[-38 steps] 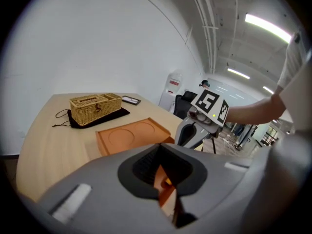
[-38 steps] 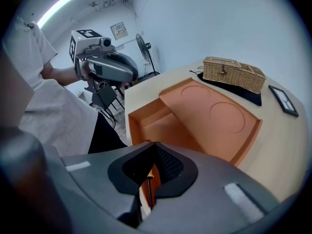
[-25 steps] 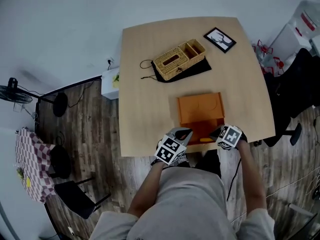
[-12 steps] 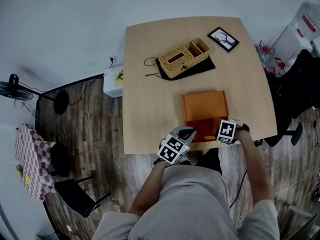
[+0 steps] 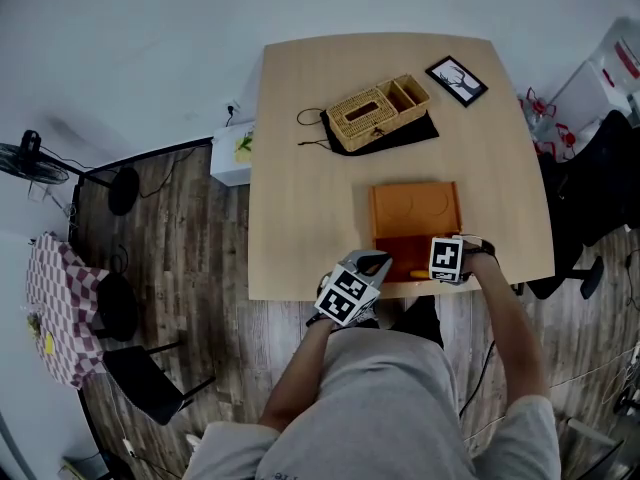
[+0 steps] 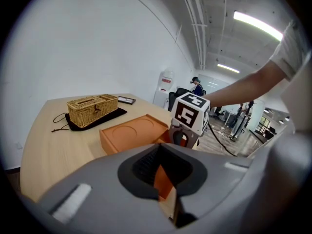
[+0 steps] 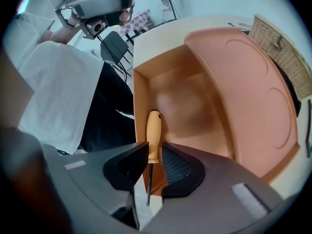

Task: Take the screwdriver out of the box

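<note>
The right gripper (image 7: pixel 152 164) reaches into the open end of the orange box (image 5: pixel 415 208) at the counter's (image 5: pixel 300 168) near edge. It pinches the orange-handled screwdriver (image 7: pixel 153 133), which lies along the box wall. The left gripper (image 5: pixel 374 264) hovers just beside the box, jaws pressed together and empty.

Head view: I see only an orange sliver of the screwdriver (image 5: pixel 418 274). The marker cube (image 5: pixel 447 258) of the right gripper (image 5: pixel 436 267) covers the rest, along with the near corner of the box (image 5: pixel 415 208). The framed picture (image 5: pixel 457 80) is too small to make out. Right gripper view: the lens edge cuts off the wicker basket (image 7: pixel 278 40). Left gripper view: the box wall hides its interior, and the distant people (image 6: pixel 197 87) are too small to tell apart.
</note>
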Motion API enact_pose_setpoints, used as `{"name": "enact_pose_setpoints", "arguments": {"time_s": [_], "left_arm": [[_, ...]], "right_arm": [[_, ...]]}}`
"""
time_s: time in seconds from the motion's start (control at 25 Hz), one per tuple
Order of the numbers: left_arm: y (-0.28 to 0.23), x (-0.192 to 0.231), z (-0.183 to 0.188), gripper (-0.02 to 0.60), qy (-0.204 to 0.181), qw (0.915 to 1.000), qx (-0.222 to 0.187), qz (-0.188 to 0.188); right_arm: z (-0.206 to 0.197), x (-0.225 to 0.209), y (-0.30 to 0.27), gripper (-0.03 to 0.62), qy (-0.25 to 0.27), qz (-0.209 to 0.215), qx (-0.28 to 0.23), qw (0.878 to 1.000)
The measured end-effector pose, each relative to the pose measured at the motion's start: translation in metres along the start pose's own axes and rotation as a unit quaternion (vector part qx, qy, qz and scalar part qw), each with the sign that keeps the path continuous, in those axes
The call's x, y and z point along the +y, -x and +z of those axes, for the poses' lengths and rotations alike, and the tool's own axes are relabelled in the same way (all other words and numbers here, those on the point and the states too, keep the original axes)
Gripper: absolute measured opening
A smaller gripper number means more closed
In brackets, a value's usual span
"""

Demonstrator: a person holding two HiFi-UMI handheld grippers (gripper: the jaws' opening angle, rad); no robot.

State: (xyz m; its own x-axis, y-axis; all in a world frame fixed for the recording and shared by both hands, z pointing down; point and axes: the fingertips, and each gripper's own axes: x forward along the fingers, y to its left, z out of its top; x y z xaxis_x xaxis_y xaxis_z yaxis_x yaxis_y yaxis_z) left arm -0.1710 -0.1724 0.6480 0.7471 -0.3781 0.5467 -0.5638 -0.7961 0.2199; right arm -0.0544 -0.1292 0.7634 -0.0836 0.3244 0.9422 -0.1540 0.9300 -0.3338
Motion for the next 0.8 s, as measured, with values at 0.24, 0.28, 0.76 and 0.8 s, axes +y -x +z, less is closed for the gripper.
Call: {"name": "enact_pose_setpoints", "arguments": {"time_s": [0.24,0.28,0.76,0.8], "left_arm": [[-0.002,-0.002,0.004,0.054,-0.003,1.0000,-0.004,-0.004],[-0.003,-0.003,0.005,0.054,-0.004,1.0000,-0.004,-0.006],[-0.014,-0.013,0.009,0.054,-0.016,0.9997,0.003,-0.017],[-0.014,-0.013,0.009,0.054,-0.015,0.9998,0.004,-0.016]], "right_arm": [[-0.008,0.001,0.005,0.080,-0.026,0.020,0.004,0.999],[-0.012,0.001,0.004,0.081,-0.029,0.024,0.011,0.999],[-0.008,-0.006,-0.008,0.081,-0.014,-0.008,0.009,1.000],[-0.007,-0.007,-0.010,0.081,-0.006,-0.016,0.008,1.000]]}}
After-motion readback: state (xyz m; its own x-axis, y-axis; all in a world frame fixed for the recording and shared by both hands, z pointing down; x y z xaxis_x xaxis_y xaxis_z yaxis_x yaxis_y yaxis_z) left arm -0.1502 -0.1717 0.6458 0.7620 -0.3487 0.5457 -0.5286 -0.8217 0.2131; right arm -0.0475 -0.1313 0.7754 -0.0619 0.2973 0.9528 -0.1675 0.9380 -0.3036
